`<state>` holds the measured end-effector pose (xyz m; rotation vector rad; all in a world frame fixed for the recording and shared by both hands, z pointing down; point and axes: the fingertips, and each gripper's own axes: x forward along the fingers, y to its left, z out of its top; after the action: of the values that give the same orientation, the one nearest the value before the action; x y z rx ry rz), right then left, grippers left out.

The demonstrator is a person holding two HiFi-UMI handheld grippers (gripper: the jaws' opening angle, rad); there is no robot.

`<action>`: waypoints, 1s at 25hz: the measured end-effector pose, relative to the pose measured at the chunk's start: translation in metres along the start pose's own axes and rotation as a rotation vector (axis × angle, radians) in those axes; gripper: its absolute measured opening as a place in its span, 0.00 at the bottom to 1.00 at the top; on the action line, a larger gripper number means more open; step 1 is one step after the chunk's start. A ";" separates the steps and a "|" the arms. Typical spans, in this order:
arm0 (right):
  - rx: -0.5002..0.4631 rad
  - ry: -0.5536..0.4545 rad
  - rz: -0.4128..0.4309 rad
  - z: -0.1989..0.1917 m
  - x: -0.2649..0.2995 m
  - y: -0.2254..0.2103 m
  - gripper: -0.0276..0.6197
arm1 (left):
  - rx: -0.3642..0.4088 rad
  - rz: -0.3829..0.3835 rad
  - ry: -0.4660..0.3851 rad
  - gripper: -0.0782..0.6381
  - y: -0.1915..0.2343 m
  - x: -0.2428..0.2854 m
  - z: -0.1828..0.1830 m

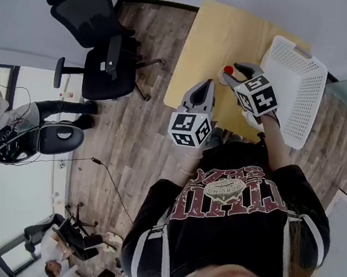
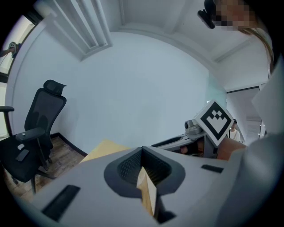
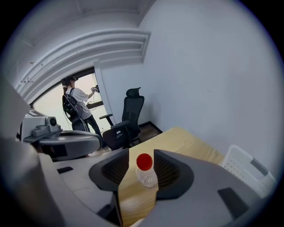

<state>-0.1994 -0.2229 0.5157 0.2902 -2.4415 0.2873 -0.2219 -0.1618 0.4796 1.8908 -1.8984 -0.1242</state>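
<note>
The small clear plastic bottle with a red cap [image 3: 145, 172] stood upright on the pale wooden counter [image 1: 208, 38], cap on, not lifted or tipped. The right claw [image 3: 141, 153] hovered at the bottle, its jaws apart with the bottle showing in the gap between them. The red cap sat level with the jaw tips and the clear body stood close against the right-hand jaw. Neither dark ribbed pad looked pressed onto the bottle, so I judged the grip not yet made: the claw was lined up on the bottle, and closing and lifting were left undone. The left claw [image 2: 142, 151] was held on the near side of the bottle, towards the person and well apart from it. Its jaws were together at the tips, with only a sliver of the counter showing behind them and nothing between them. To the right of the bottle, on the same counter, a white perforated plastic basket [image 1: 296, 87] stood tilted, near but not touching it. Well to the left of the bottle, off the counter, a black mesh office chair [image 1: 99, 50] stood on the grey-brown wooden plank floor [image 1: 135, 142]. Farther from the bottle, past the chair, another person [image 3: 76, 106] stood by a bright window.
</note>
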 end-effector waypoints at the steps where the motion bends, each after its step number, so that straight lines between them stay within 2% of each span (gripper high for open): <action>1: 0.002 -0.012 -0.005 0.001 -0.004 -0.001 0.30 | 0.002 -0.003 0.001 0.18 -0.002 0.000 0.001; 20: 0.078 -0.275 -0.038 0.037 -0.076 -0.012 0.30 | 0.042 -0.067 -0.008 0.18 -0.036 0.005 0.024; 25: 0.097 -0.314 -0.045 0.043 -0.088 -0.018 0.30 | 0.060 -0.092 -0.007 0.18 -0.045 0.010 0.031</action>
<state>-0.1524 -0.2399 0.4299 0.4624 -2.7290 0.3639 -0.1913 -0.1814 0.4373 2.0203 -1.8395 -0.1031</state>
